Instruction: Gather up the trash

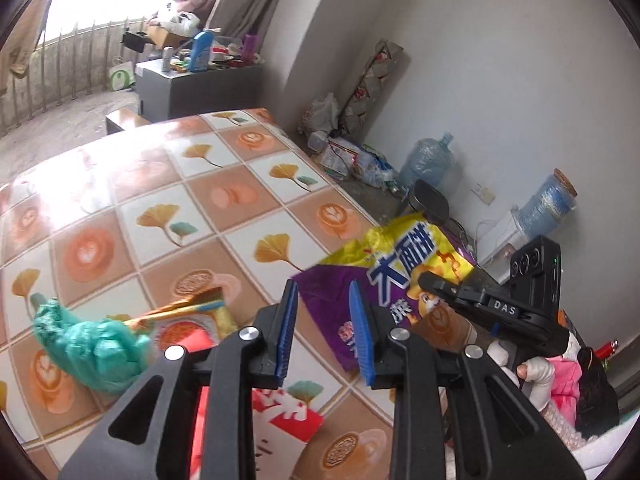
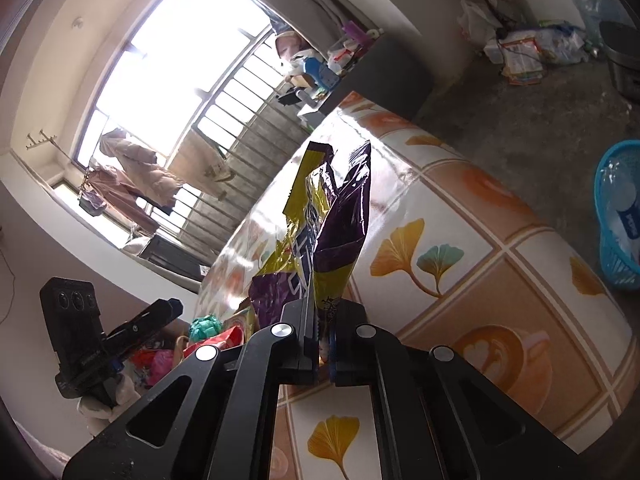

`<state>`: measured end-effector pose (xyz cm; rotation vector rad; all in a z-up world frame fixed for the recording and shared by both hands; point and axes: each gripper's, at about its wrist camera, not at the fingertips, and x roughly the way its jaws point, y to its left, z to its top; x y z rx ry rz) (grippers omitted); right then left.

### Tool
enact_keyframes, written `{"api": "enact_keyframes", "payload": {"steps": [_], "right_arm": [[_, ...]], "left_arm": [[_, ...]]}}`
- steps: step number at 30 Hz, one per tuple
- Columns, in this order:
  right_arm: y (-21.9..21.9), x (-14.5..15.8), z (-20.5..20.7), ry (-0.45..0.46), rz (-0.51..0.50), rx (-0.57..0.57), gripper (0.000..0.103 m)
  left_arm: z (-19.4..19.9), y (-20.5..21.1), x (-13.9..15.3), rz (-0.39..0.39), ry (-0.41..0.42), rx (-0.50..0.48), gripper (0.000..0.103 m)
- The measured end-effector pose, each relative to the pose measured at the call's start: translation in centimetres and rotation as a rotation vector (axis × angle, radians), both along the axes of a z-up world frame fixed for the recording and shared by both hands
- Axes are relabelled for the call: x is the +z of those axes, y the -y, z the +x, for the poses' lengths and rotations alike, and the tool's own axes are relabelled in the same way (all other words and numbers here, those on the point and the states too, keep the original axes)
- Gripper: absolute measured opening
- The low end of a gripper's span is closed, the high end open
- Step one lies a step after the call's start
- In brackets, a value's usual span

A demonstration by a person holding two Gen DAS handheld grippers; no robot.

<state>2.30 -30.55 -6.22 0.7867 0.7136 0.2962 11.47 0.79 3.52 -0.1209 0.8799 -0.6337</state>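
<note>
A purple and yellow snack bag [image 1: 396, 276] hangs over the table's right edge, pinched in my right gripper [image 2: 324, 340], which is shut on its lower end [image 2: 336, 232]. The right gripper also shows in the left wrist view [image 1: 448, 292]. My left gripper [image 1: 326, 332] is open and empty above the table, its blue pads [image 1: 288, 328] apart. Under it lies a red and white wrapper [image 1: 288, 412]. A crumpled green bag [image 1: 88, 344] and a gold striped wrapper [image 1: 192, 306] lie to its left.
The table [image 1: 168, 184] has a tile-pattern cloth. A blue basket [image 2: 618, 220] with plastic inside stands on the floor to the right. Water jugs [image 1: 428, 158], bags and a dark bin [image 1: 432, 200] line the wall. A grey cabinet [image 1: 192, 88] stands behind the table.
</note>
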Motion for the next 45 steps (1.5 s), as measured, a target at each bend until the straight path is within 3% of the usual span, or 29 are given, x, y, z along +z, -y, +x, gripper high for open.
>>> {"api": "enact_keyframes", "payload": {"steps": [3,6,11,14,21,22,24,25,30,36,41,45], "right_arm": [[-0.8,0.0,0.3,-0.001,-0.011,0.016,0.002],[-1.5,-0.1,0.6,-0.01,-0.031,0.032,0.002],[-2.0,0.1,0.8,-0.018,-0.053,0.039,0.002],[-2.1,0.2,0.9,-0.023,-0.056,0.039,0.002],[-2.3,0.4,0.8,-0.022,-0.055,0.039,0.002],[-2.4,0.4,0.8,-0.022,-0.053,0.038,0.002],[-2.3,0.4,0.8,-0.021,-0.046,0.039,0.002],[-2.3,0.4,0.8,-0.018,-0.04,0.041,0.002],[-2.1,0.7,0.5,0.004,-0.029,0.038,0.002],[-1.3,0.9,0.1,0.037,0.025,0.03,0.002],[-0.4,1.5,-0.4,0.075,0.041,0.013,0.001],[1.2,2.0,-1.7,0.122,0.052,-0.027,0.001]], "left_arm": [[1.8,-5.4,-0.1,0.053,-0.039,0.19,0.043],[3.0,-10.1,-1.8,0.067,-0.158,0.36,0.057],[3.5,-15.7,-6.0,-0.068,-0.359,0.527,0.065],[4.1,-16.9,-7.7,-0.189,-0.439,0.553,0.067],[5.3,-17.5,-8.4,-0.313,-0.477,0.554,0.067],[5.3,-17.5,-8.6,-0.338,-0.487,0.55,0.066],[5.3,-17.6,-9.1,-0.374,-0.517,0.546,0.049],[5.2,-17.7,-9.2,-0.393,-0.519,0.545,0.047],[4.7,-17.8,-7.3,-0.396,-0.437,0.545,0.042],[4.4,-16.7,-2.0,-0.346,-0.284,0.504,0.036],[3.9,-12.9,3.5,-0.272,-0.126,0.389,0.036],[4.3,-7.4,6.3,-0.234,-0.075,0.263,0.036]]}}
